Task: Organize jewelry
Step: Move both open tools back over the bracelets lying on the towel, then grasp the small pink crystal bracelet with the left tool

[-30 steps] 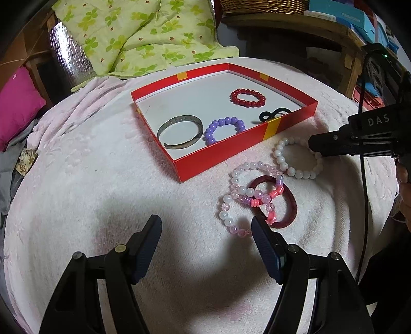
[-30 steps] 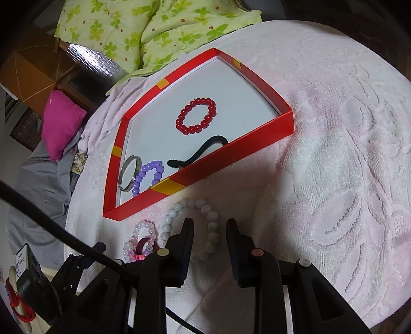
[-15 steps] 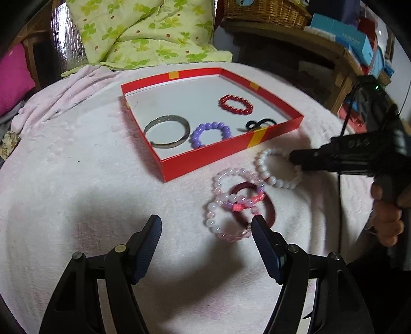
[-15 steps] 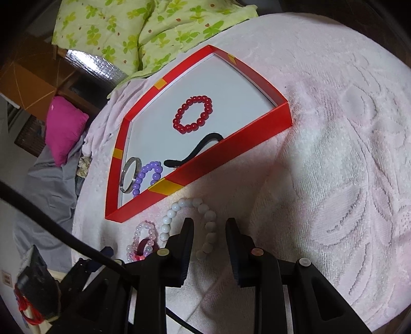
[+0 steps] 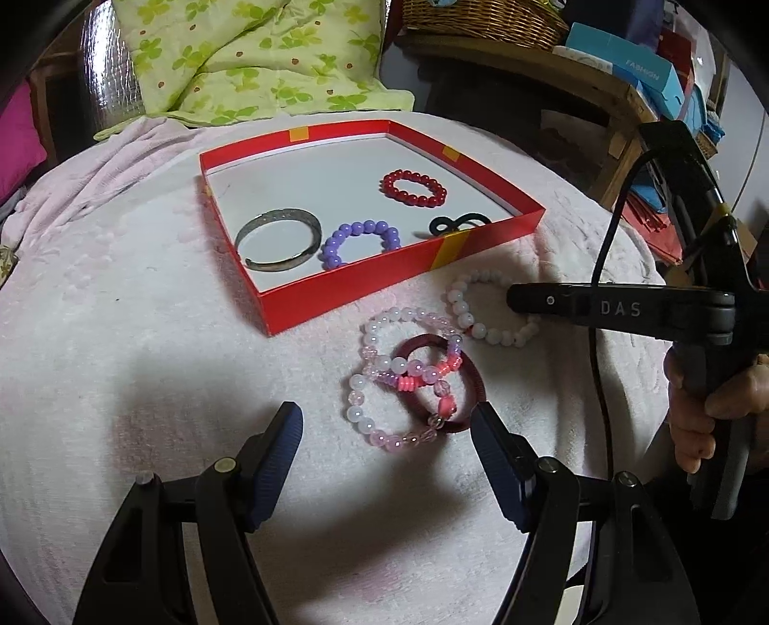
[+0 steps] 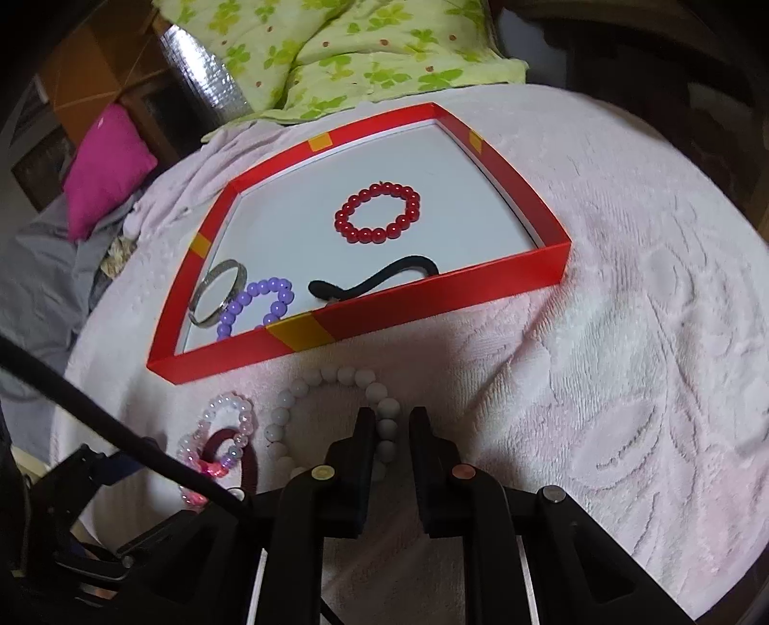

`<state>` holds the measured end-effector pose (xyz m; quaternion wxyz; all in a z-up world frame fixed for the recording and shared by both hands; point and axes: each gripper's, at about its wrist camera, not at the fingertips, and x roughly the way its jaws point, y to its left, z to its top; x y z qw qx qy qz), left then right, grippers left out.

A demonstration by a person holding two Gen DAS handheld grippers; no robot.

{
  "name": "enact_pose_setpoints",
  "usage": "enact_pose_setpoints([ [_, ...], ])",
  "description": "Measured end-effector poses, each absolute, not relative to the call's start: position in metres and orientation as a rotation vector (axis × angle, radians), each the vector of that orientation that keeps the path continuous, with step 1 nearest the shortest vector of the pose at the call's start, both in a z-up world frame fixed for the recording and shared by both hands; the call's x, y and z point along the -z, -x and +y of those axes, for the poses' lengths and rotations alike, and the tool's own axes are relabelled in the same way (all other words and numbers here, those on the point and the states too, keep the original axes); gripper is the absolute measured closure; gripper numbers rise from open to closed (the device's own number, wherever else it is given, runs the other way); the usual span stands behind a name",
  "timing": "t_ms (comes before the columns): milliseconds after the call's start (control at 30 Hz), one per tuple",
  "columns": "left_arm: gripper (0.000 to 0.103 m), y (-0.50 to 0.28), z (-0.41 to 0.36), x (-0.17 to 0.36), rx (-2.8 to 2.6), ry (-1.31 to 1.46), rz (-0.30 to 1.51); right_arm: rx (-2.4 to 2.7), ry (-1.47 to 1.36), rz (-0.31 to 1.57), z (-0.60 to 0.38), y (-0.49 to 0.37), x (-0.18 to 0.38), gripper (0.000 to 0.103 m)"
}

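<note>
A red box [image 5: 360,283] lies on a pale pink towel, holding a silver bangle [image 5: 279,238], a purple bead bracelet [image 5: 358,235], a red bead bracelet [image 5: 413,187] and a black hair tie [image 5: 454,223]. In front of it lies a white bead bracelet [image 5: 464,317]. My right gripper [image 6: 390,418] straddles its near side; the jaws are closing, with beads between them and a thin gap left. My left gripper [image 5: 384,418] stands open just short of a pile of pink bead bracelets [image 5: 375,336] and a dark red hair band [image 5: 473,380].
The towel [image 6: 625,336] covers a rounded surface that falls away on all sides. Behind the box lie a green flowered quilt [image 5: 250,57] and a magenta cushion [image 6: 105,163]. A wooden shelf with a basket [image 5: 480,19] and boxes stands at the back right. A hand [image 5: 711,413] holds the right gripper.
The right gripper's jaws have narrowed around the white bracelet's beads and it has shifted slightly along the box front. The left gripper has tilted a little, still open in the same spot.
</note>
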<state>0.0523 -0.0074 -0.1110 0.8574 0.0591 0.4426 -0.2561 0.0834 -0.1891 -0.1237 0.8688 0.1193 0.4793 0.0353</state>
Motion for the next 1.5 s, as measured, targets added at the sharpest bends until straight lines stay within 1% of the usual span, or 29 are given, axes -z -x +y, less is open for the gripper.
enact_pose_setpoints([
  [200,0.03,-0.056,-0.011,0.115,0.536,-0.113,0.942,-0.078,-0.255,1.005,-0.19,-0.083,0.124,0.085],
  [267,0.032,-0.057,-0.011,0.116,0.53,-0.106,0.943,-0.08,-0.256,1.003,-0.19,-0.083,0.124,0.085],
  [333,0.043,-0.058,-0.01,0.116,0.527,-0.103,0.938,-0.082,-0.261,1.002,-0.19,-0.083,0.124,0.085],
  [367,0.047,-0.059,-0.01,0.116,0.53,-0.1,0.938,-0.084,-0.266,1.002,-0.191,-0.084,0.124,0.085],
  [400,0.054,-0.059,-0.01,0.115,0.533,-0.094,0.938,-0.085,-0.268,1.002,-0.191,-0.083,0.124,0.085],
  [467,0.062,-0.06,-0.009,0.115,0.53,-0.094,0.937,-0.085,-0.27,1.0,-0.192,-0.082,0.124,0.085],
  [500,0.07,-0.06,-0.008,0.115,0.527,-0.096,0.937,-0.084,-0.27,1.0,-0.191,-0.082,0.124,0.086],
  [533,0.075,-0.061,-0.006,0.115,0.525,-0.093,0.937,-0.084,-0.268,0.999,-0.192,-0.082,0.124,0.086],
  [567,0.077,-0.062,-0.005,0.115,0.524,-0.087,0.939,-0.083,-0.266,0.999,-0.192,-0.082,0.124,0.086],
  [600,0.082,-0.062,-0.003,0.114,0.52,-0.08,0.94,-0.081,-0.265,0.999,-0.191,-0.082,0.124,0.086],
  [700,0.09,-0.064,0.001,0.114,0.507,-0.079,0.942,-0.078,-0.261,0.998,-0.19,-0.082,0.124,0.086],
  [967,0.09,-0.066,0.008,0.117,0.466,-0.101,0.959,-0.073,-0.238,0.992,-0.187,-0.084,0.124,0.086],
  [1300,0.09,-0.06,0.002,0.116,0.371,-0.25,0.909,-0.066,-0.241,0.985,-0.187,-0.085,0.125,0.086],
  [1500,0.09,-0.061,0.006,0.116,0.329,-0.284,0.901,-0.053,-0.213,0.983,-0.183,-0.087,0.124,0.086],
])
